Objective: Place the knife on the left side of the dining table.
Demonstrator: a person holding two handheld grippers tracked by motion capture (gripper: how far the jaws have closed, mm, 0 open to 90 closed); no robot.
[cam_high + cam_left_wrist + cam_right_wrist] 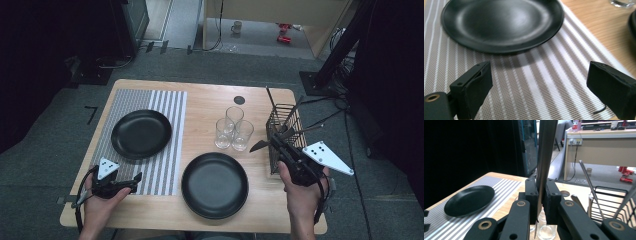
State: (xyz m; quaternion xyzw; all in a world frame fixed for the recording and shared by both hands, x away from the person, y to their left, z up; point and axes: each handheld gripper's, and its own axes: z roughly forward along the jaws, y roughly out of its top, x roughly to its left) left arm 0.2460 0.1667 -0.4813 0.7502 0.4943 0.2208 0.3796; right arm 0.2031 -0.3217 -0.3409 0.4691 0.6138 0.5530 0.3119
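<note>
The right tongs [539, 195] are pinching a flat grey metal knife [545, 152] by its middle, the blade clamped between the pads and standing upright in the right gripper view; in the high view it sits just beside the black wire cutlery basket [280, 120] at the right edge of the pale wooden surface [210, 100]. A grip across the flat faces likely keeps the slim piece from twisting while it is carried. The left tongs [537, 82] are spread wide with nothing between them, hovering over the grey-and-white striped woven placemat [544, 82] near the round black matte plate [501, 22], probably waiting to steady it.
</note>
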